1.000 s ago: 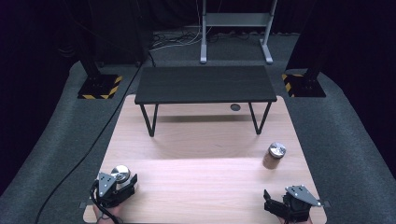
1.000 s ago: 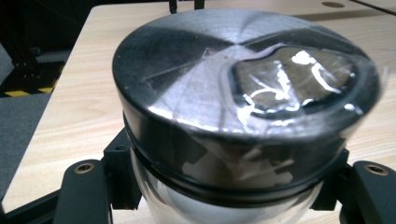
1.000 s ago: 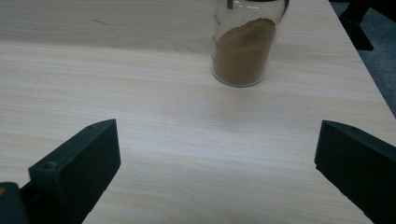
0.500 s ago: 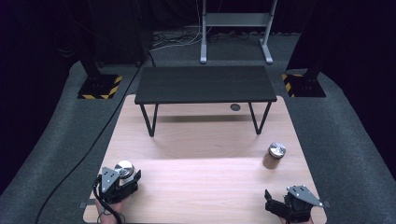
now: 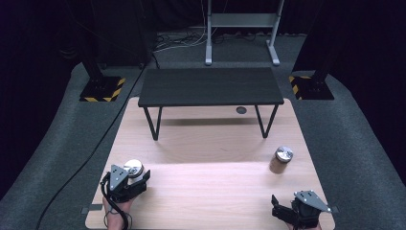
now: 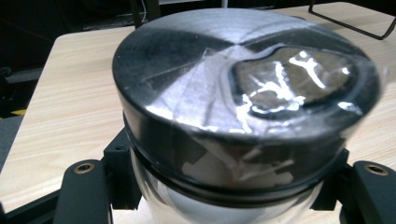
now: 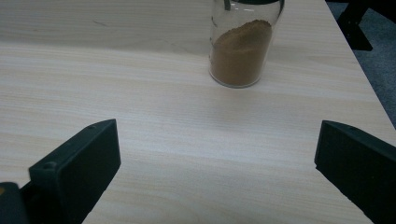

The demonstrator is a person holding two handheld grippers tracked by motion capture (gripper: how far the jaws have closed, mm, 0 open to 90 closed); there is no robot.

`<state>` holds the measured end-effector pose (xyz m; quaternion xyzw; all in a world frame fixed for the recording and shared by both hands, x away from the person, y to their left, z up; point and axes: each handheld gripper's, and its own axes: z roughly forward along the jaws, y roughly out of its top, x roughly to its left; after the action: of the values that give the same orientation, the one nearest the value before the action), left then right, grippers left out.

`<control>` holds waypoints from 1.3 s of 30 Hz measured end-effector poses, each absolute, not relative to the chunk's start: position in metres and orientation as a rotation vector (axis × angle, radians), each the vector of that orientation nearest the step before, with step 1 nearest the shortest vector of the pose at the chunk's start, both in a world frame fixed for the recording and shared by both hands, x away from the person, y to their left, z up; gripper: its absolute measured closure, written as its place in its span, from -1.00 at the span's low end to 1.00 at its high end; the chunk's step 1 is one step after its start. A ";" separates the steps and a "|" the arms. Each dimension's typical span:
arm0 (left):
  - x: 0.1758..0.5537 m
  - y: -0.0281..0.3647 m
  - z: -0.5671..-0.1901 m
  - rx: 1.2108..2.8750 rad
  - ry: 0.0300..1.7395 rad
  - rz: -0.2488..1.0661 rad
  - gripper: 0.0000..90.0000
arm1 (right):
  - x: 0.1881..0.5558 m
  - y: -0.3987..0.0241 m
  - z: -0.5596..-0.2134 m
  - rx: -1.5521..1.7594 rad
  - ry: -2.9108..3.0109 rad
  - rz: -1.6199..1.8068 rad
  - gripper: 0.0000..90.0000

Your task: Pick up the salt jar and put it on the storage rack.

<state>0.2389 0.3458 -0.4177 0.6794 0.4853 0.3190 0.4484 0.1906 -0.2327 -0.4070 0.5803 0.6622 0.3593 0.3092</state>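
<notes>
We see the left gripper (image 5: 136, 179) clamped on the metal-lidded glass jar (image 6: 243, 116), now lifted slightly off the table (image 5: 215, 187) versus before; transport likely starting. Right gripper (image 5: 282, 213) idle, fingers apart, near spice jar (image 7: 240, 46).

Left gripper view: jar (image 6: 243, 116) sat too close, its lid (image 6: 238, 70) soft at the edges, glass body cut off at the bottom edge, contents unreadable. Taped patch on the lid glared, label illegible. Right gripper view: spice jar (image 7: 240, 44) lost its lid to the top edge. High view: right gripper (image 5: 287, 213) ran partly off the bottom edge, and the hand behind it couldn't be made out.
</notes>
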 end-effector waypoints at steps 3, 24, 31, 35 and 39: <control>0.242 0.344 -0.415 1.688 1.191 0.786 -0.31 | 0.191 -0.233 -0.407 1.532 1.752 0.948 -1.00; 0.281 0.324 -0.392 1.745 1.114 0.735 -0.32 | 0.191 -0.235 -0.406 1.537 1.758 0.948 -1.00; 0.294 0.318 -0.383 1.751 1.086 0.730 -0.31 | 0.192 -0.235 -0.406 1.532 1.767 0.946 -1.00; 0.301 0.315 -0.378 1.758 1.072 0.731 -0.32 | 0.192 -0.235 -0.406 1.533 1.769 0.947 -1.00; 0.307 0.313 -0.375 1.768 1.062 0.727 -0.31 | 0.192 -0.235 -0.406 1.533 1.769 0.945 -1.00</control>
<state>0.3067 0.3134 -0.3747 0.7181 0.4312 0.2953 0.4595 0.1922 -0.2350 -0.4058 0.5785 0.6676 0.3567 0.3040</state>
